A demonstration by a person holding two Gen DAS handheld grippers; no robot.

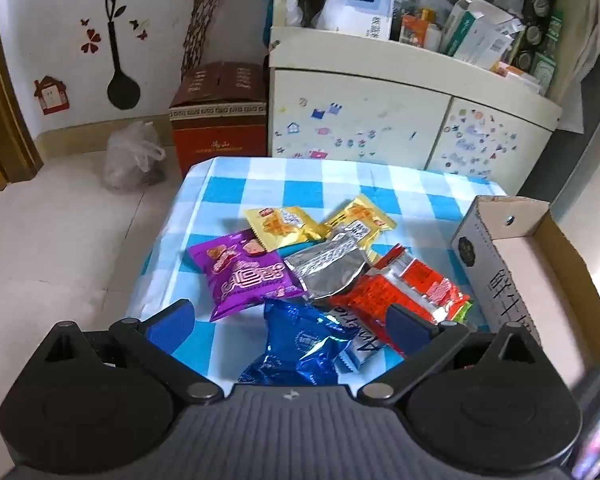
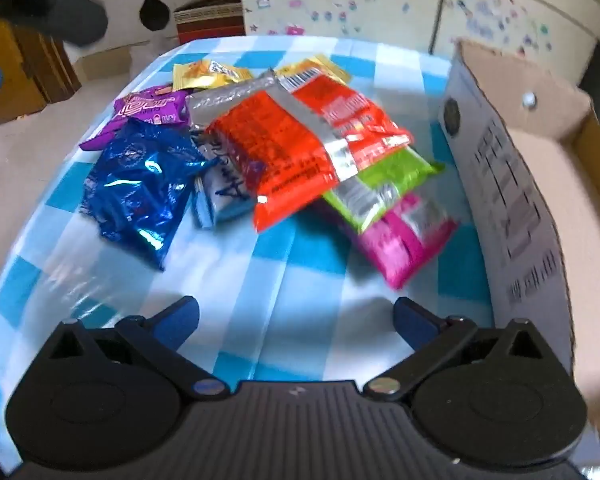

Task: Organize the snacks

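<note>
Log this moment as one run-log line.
left gripper: open, empty | right gripper: open, empty | snack packets: piled on checked cloth | cardboard box: no packets visible inside

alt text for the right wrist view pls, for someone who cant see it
The open right gripper hovers, holding nothing, over a blue-and-white checked tablecloth strewn with snack packets: a shiny red packet lying on a green one and a pink one, and a crinkled blue foil packet to the left. An empty cardboard box sits at right.
</note>
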